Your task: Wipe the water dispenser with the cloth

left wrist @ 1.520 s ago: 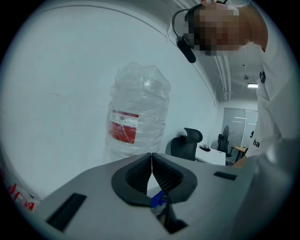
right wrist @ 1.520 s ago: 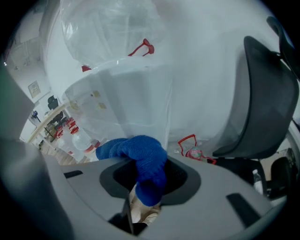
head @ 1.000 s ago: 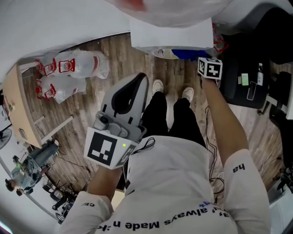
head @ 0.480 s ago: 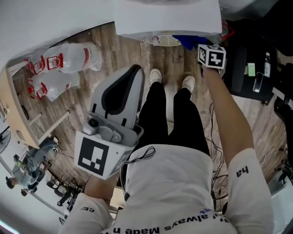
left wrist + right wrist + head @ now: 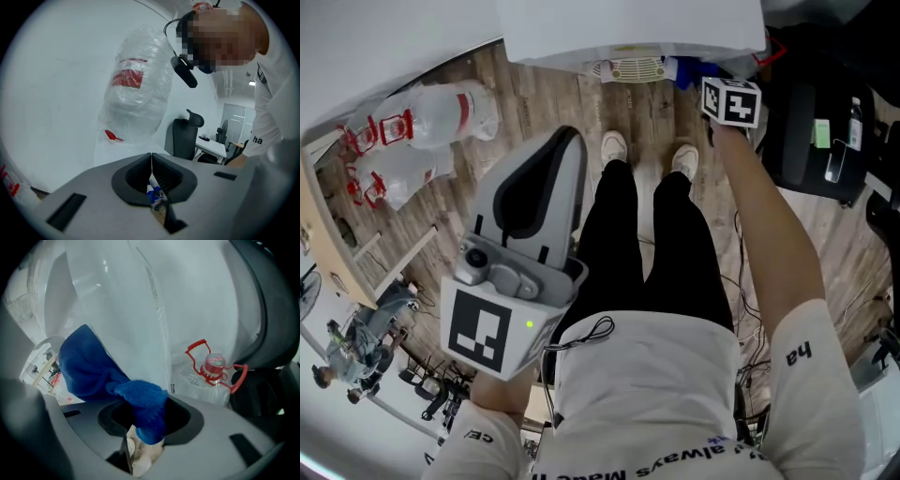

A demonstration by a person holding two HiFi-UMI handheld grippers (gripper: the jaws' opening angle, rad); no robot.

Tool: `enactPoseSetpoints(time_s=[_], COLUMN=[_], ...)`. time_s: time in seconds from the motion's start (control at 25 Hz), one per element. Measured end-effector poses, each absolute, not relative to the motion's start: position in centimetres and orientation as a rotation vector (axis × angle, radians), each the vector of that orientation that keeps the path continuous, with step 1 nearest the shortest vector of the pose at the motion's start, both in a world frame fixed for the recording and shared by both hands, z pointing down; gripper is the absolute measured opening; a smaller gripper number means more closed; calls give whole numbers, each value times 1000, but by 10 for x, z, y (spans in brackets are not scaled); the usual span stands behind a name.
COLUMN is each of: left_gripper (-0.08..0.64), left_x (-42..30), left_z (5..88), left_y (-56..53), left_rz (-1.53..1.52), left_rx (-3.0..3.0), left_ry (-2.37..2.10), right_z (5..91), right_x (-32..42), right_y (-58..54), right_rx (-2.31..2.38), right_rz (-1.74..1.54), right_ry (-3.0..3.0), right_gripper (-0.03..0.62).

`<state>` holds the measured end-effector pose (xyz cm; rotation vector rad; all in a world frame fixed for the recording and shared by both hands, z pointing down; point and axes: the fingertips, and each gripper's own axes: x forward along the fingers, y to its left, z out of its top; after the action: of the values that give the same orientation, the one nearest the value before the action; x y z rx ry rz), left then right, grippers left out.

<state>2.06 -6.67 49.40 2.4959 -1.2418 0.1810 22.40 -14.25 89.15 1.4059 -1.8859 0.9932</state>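
R arm stretched fwd; right gripper [image 5: 145, 425] fingers pinch blue cloth [image 5: 91, 366] by water dispenser [image 5: 140, 296]. L arm bent, left gripper [image 5: 151, 165] by chest, fingers closed

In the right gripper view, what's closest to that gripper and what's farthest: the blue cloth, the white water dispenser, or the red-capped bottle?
1. Blue cloth: clamped in the right gripper jaws.
2. Water dispenser: white wall just ahead, upper left.
3. Red-capped bottle: beyond, low at right.
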Motion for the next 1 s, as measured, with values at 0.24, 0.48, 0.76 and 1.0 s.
enactPoseSetpoints(time_s=[0.24, 0.48, 0.76, 1.0], left_gripper=[21, 21, 21, 21], left_x=[24, 20, 12, 3], left_z=[506, 512, 510, 516], left_y=[-66, -65, -61, -60], left_rz=[176, 173, 153, 146], left_rx=[2491, 2482, 2469, 2443], left_ry=[-1245, -1250, -1273, -1299], right_z=[911, 919, 884, 829], right_x=[225, 226, 221, 199], right_y=[-143, -140, -103, -67], right_rx=[1416, 1416, 1450, 1505], right_rz=[1002, 1011, 997, 1024], right_ry=[-1879, -1862, -1916, -2013], right_gripper=[161, 154, 115, 114])
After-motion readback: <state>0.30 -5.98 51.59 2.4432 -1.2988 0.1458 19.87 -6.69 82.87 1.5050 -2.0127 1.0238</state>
